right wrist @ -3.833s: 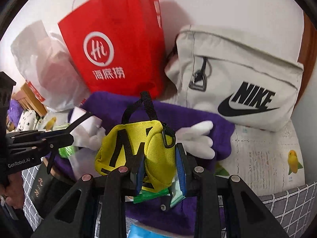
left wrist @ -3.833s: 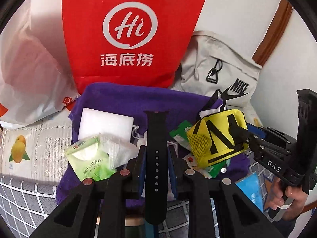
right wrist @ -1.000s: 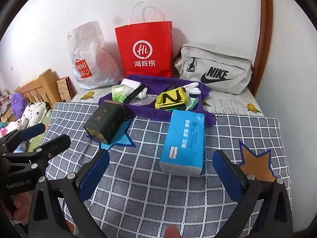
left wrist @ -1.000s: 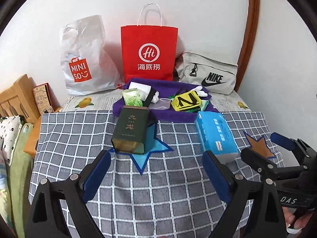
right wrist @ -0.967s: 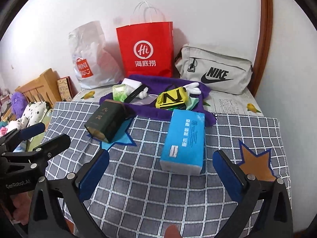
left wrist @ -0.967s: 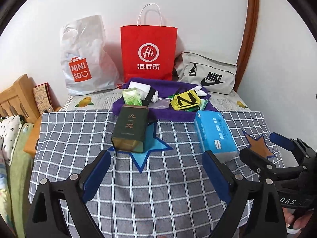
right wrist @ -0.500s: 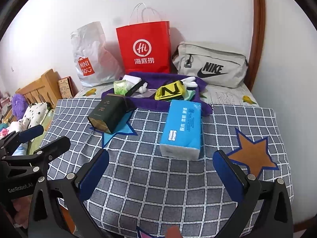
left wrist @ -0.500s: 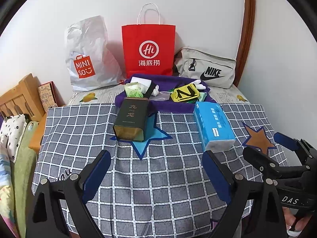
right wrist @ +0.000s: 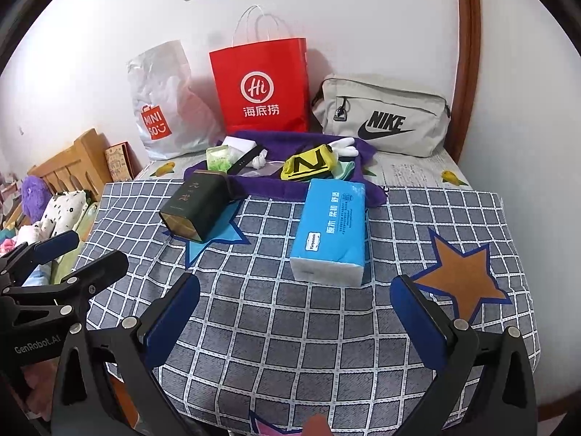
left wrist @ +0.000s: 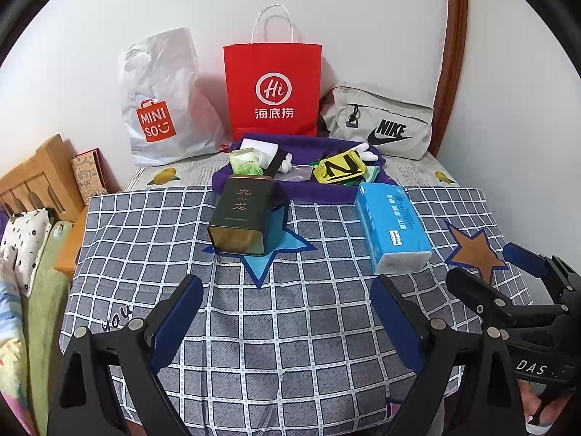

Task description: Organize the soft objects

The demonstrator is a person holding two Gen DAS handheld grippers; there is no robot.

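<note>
Both the left gripper (left wrist: 287, 314) and right gripper (right wrist: 296, 312) hover empty, jaws wide, near the front edge of a checked cloth (left wrist: 308, 309), apparently drawn back. At the far end, a purple towel (left wrist: 326, 190) collects the soft things: yellow pouch (left wrist: 339, 170), green packet (left wrist: 247, 161), white plush (left wrist: 366, 152). A dark tin (left wrist: 241, 218) and blue tissue pack (left wrist: 392, 230) lie just before it; three bags line the wall, contents hidden.
</note>
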